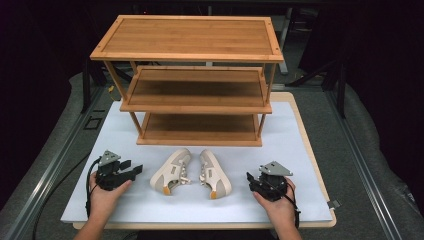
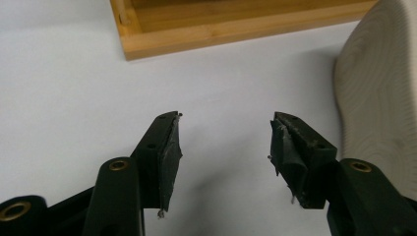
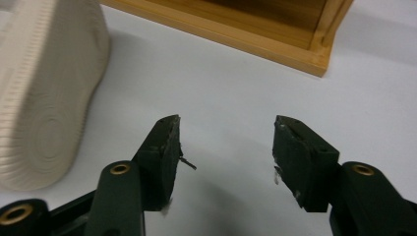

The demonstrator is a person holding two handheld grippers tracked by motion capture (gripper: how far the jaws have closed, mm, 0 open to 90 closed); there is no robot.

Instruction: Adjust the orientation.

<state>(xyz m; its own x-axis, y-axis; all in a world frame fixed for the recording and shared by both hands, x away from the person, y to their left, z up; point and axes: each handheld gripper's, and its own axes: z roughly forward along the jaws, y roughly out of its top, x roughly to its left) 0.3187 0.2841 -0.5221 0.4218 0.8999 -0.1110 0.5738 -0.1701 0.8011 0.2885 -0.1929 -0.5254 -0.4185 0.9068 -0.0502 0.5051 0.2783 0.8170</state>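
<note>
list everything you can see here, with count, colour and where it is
shoes: 2, cream with orange heel tabs, lying on their sides, soles outward, at the middle of the mat in front of the rack
shoe rack: 1, light brown wood, three tiers, at the back of the mat
mat: 1, white, covering the table top
table: 1, pale wood edge showing round the mat
left gripper: 1, black, jaws open, left of the shoes, held in a hand
right gripper: 1, black, jaws open, right of the shoes, held in a hand

White table [image 1: 125, 135] bears a wooden shelf rack [image 1: 200, 125] and two beige shoes [image 1: 172, 172].
</note>
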